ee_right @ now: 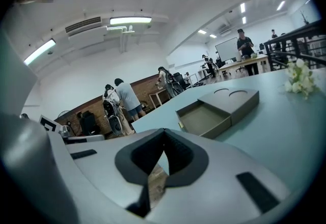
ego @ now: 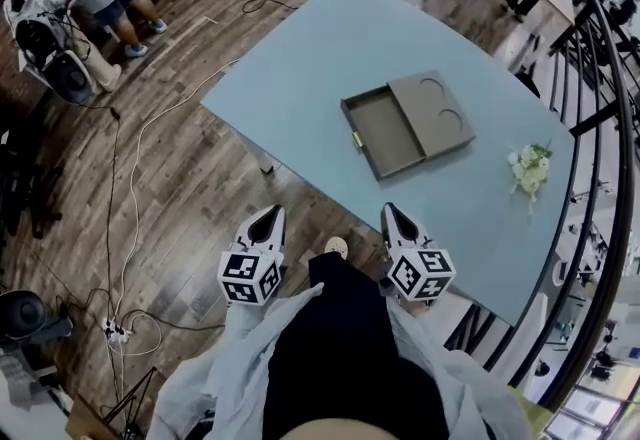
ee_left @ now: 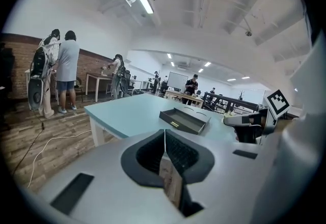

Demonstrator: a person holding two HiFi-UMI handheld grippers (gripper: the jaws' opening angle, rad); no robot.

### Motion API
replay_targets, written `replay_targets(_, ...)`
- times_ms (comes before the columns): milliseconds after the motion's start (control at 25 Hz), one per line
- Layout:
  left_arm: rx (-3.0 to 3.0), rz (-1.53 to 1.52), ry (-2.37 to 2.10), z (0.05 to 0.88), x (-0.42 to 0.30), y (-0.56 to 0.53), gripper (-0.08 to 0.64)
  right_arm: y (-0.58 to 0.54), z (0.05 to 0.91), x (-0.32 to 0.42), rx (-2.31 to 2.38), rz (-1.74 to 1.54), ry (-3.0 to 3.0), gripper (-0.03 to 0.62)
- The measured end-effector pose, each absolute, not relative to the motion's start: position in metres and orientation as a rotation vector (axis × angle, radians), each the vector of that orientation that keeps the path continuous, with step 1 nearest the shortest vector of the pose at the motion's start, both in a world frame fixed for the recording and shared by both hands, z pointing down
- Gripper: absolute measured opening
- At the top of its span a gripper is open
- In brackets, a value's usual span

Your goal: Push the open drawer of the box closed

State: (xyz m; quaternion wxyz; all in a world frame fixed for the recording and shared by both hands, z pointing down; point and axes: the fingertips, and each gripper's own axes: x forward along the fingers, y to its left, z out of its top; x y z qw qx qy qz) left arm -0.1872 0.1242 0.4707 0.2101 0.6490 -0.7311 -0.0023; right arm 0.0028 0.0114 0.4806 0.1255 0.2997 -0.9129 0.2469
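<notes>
both my tongs are closed and empty. in its own view the left gripper has its dark pads meeting at the tips with nothing between them, and the right gripper looks the same. in the head view both hang over the wooden floor, short of the near edge of the pale blue table, well apart from the work.

the flat grey-brown cardboard box lies near the middle of that table. its shallow open drawer is pulled out toward the table's near-left edge, and a small brass-coloured tab sits on its front wall. a small bunch of white flowers lies off to the right, clear of the drawer's path.

i judge the push hasn't begun; this is the approach. i'd keep the jaws shut so the tips make one blunt point. i'd bring one tong to the drawer's front wall beside the tab and press along the line the drawer slides on. the box looks light and may skate across the smooth top. so i'd rest the other tong against the box's far side to brace it, and push slowly and square so the drawer doesn't jam crooked.
</notes>
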Motion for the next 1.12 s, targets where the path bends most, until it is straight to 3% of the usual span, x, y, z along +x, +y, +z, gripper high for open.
replay_targets(600, 1.827, 0.018, -2.015, 0.477, -0.205, 0.024, 0.023, -0.077, 0.490, -0.020, 0.856, 0.724, -2.664, 0.005)
replay_targets(1120, 1.943, 0.023, -1.874, 0.490, -0.173, -0.017, 0.025, -0.087, 0.499, -0.002, 0.915, 0.751, -2.656, 0.005)
